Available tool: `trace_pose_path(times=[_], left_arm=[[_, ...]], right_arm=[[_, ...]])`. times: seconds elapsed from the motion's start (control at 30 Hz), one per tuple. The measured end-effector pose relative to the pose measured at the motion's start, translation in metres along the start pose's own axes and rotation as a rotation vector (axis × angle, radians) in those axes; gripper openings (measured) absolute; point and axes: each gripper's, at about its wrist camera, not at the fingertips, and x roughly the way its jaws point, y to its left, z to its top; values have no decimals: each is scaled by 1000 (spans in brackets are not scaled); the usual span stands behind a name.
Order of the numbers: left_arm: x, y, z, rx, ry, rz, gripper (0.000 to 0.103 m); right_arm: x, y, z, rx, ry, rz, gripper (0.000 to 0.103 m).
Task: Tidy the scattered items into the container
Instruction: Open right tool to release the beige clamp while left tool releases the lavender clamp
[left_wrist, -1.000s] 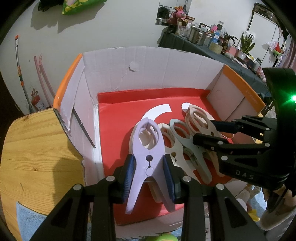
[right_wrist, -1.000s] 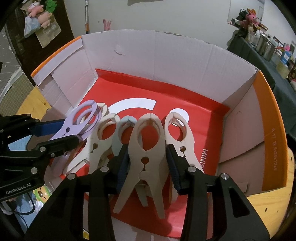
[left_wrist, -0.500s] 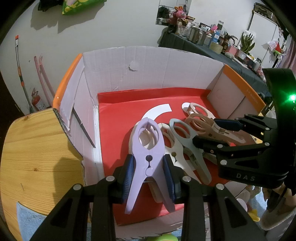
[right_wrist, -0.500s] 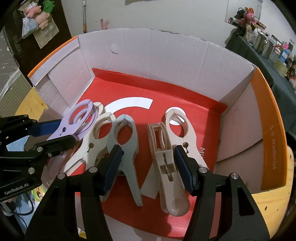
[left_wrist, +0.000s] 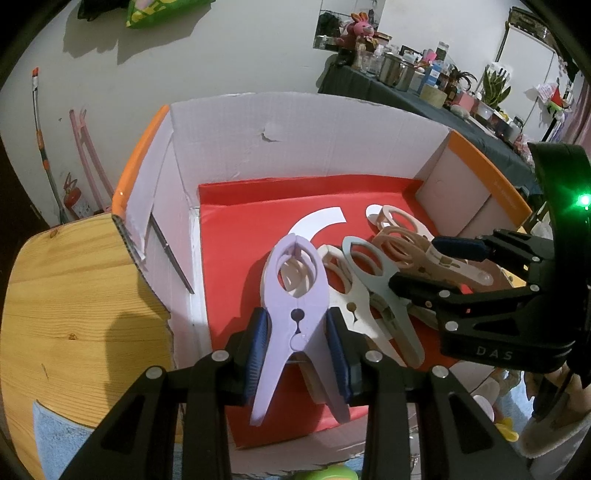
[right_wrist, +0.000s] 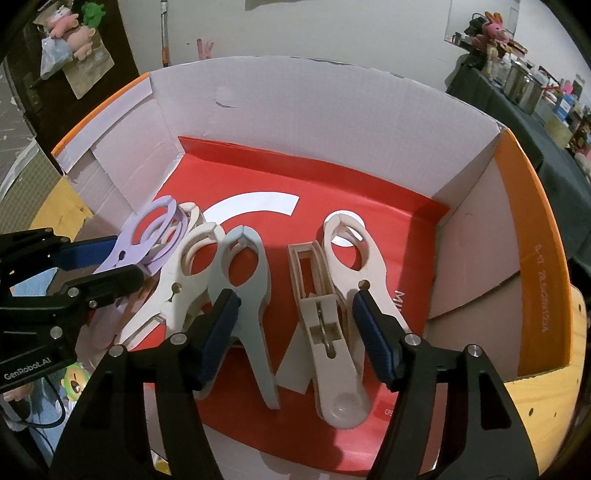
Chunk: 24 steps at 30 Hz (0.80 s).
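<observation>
Gripping a lilac clip (left_wrist: 297, 314) between its two blue pads, the left gripper (left_wrist: 298, 341) holds it over the near left part of the cardboard box (left_wrist: 295, 147); whether the clip's ring end touches the clips under it cannot be told. The box has white inner walls, orange rims on its left and right sides, and a red floor (left_wrist: 236, 236) with a white curved mark. It stands on a wooden table (left_wrist: 74, 295), whose top shows to the left.

The right gripper (right_wrist: 295, 328) hangs over the near middle of the box with its fingers spread wide apart and nothing between the pads. A beige clip (right_wrist: 325, 332) lies on its side on the red floor between those fingers, closer to the right pad (right_wrist: 373, 339), with its handle end nearest the camera. Just beyond it, to the right, a pale pink clip (right_wrist: 351, 258) lies flat, the two touching along their length. To the left, a grey-blue clip (right_wrist: 247, 273) lies flat by the left pad (right_wrist: 218, 336), and a cream clip (right_wrist: 184, 284) rests against its left side. The lilac clip in the left gripper sits farthest left, above another pale clip that is mostly hidden.
</observation>
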Motion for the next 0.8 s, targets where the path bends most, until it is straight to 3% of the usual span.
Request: trace_pose_path(times=[0.23, 0.8], left_arm=[[-5, 1, 0, -5, -4, -6, 42], [-37, -4, -1, 13, -64, 1, 45]], right_arm=[[-5, 1, 0, -8, -9, -16, 71], [-31, 6, 0, -15, -60, -28, 73]])
